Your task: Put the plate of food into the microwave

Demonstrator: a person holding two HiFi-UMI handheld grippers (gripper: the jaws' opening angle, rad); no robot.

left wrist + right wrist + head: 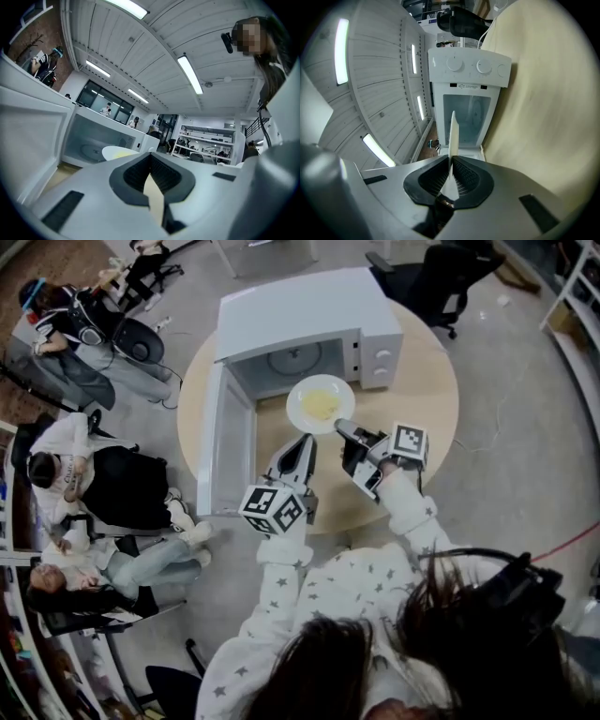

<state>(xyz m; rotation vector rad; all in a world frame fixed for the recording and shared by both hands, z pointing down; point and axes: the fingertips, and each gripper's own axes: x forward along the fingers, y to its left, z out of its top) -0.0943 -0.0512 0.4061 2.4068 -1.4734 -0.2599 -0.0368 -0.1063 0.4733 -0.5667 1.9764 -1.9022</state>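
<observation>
A white plate of yellow food [321,403] hangs just before the open cavity of the white microwave [309,315], whose door [217,442] is swung out to the left. My right gripper [342,426] is shut on the plate's near rim. In the right gripper view the plate [453,133] shows edge-on between the pads, with the microwave [468,70] straight ahead. My left gripper [306,442] hovers left of the plate, shut and holding nothing. From the left gripper view the plate [115,152] sits ahead in front of the microwave cavity [93,140].
The microwave stands on a round wooden table [431,399]. The open door reaches the table's left edge. Several people sit on the floor at the left [103,474]. A black office chair [441,277] stands behind the table.
</observation>
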